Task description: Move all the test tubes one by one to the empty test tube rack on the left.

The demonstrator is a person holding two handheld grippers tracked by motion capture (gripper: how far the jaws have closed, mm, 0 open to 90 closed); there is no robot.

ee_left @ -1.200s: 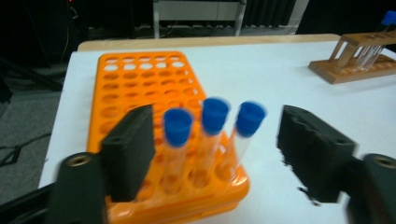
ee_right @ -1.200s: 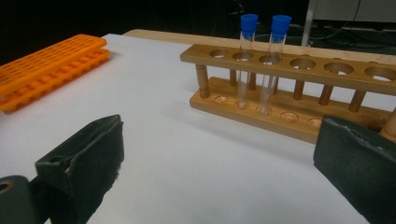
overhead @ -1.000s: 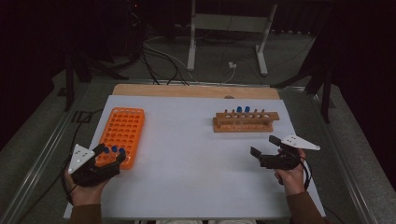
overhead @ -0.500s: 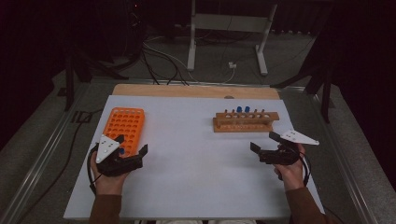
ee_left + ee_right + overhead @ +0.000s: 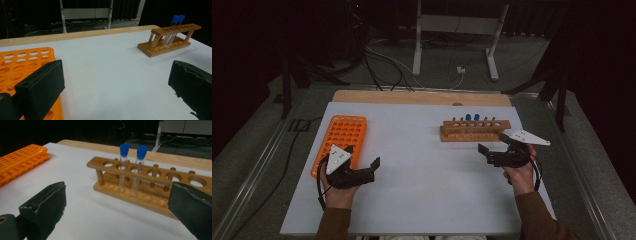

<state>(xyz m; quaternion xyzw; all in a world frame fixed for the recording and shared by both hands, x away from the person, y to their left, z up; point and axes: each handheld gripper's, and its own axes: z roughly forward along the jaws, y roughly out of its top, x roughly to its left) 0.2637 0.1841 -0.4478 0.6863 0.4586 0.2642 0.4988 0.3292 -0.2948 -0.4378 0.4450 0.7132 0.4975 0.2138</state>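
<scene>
I'm looking at a bright orange rack [image 5: 343, 137] dotted with round holes on a plain white worktop [image 5: 422, 175] edged in pale wood. Further over there's a honey-brown wooden rack [image 5: 150, 186] holding two clear tubes [image 5: 122, 171] with blue caps. My jaws are matte black, each gripper topped by a grey plate.

Orange plastic perforated rack [image 5: 341, 141] lies near white table's [image 5: 422, 190] left edge; brown wooden tube rack [image 5: 474, 130] toward right edge holds two blue-capped glass tubes [image 5: 471, 118].
</scene>
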